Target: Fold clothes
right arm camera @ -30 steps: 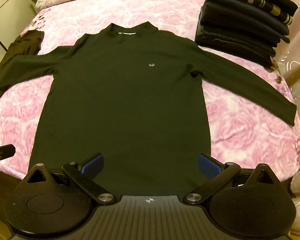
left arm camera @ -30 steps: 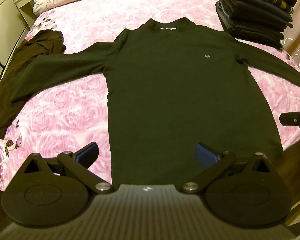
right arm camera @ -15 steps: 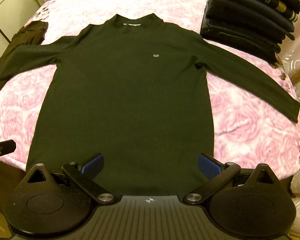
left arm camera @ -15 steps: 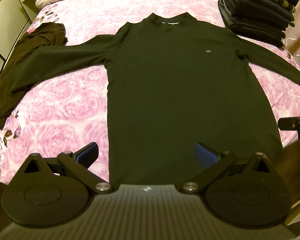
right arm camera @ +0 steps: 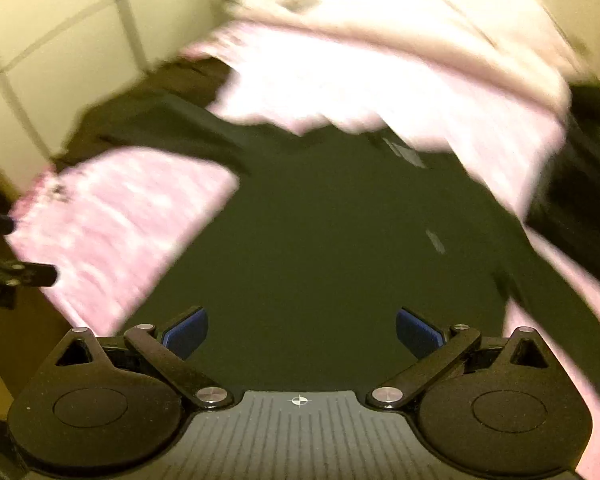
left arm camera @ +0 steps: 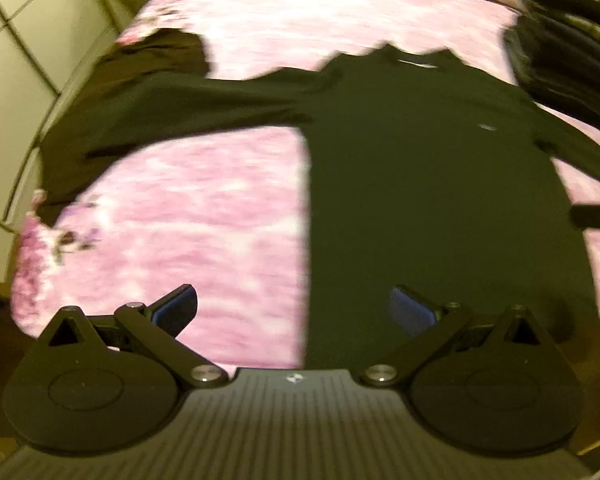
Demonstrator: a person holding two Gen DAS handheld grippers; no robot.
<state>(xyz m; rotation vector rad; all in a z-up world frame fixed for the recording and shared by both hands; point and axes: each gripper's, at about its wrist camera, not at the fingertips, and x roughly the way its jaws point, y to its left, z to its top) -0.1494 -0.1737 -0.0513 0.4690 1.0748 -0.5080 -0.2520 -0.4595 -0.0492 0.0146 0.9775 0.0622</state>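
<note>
The black shirt (left arm camera: 420, 200) lies flat beyond both empty, wide-open grippers, left (left arm camera: 294, 308) and right (right arm camera: 302, 332); its small chest logo (left arm camera: 488, 127) is unreadable.

Both grippers are black with round hubs, silver screws, ribbed grey bodies and blue-padded fingers (left arm camera: 178, 308).

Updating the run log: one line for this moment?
left gripper: open, empty | right gripper: open, empty | black shirt: flat, unfolded | views blurred
</note>
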